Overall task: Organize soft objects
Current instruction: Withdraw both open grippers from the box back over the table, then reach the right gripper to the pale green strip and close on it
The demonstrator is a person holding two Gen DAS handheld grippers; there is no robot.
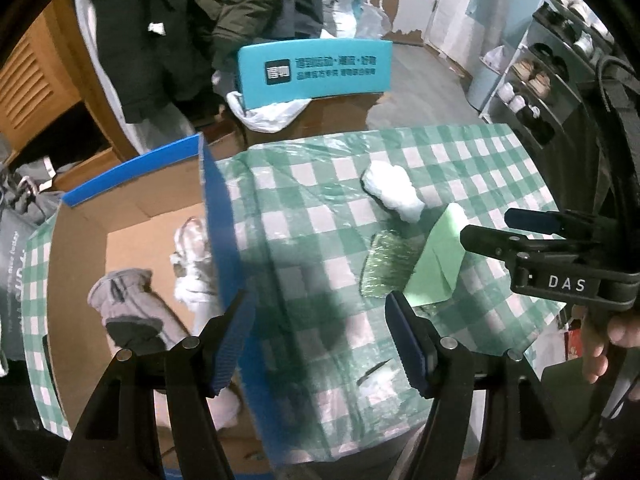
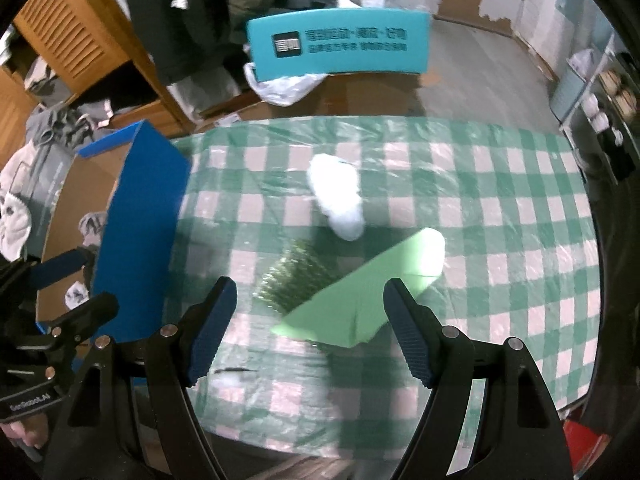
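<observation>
Table (image 2: 500,216): I'm over the green-check cloth now, everything placed from it.
Box (image 1: 132,216): blue-walled carton at the table's left end, open top, brown inside.
Teal sign (image 2: 340,42): standing beyond the table's far edge, on the floor side.
Green cloth (image 2: 360,292): lying mid-table, one corner lapping over the scrubber.
White fluff (image 2: 338,200): on the table just beyond the green cloth, toward the far edge.
Scrubber (image 1: 386,264): dark green glittery pad on the table, tucked under the green cloth's left edge.
Grey glove (image 1: 132,304): down in the box, off the table's left end.
White plush (image 1: 192,264): in the box too, against the wall nearest the table.
Left gripper (image 1: 320,332): jaws spread wide, nothing between them, hovering at the box wall where it meets the table.
Right gripper (image 2: 310,320): I've got it gaping, empty, above the green cloth mid-table.
</observation>
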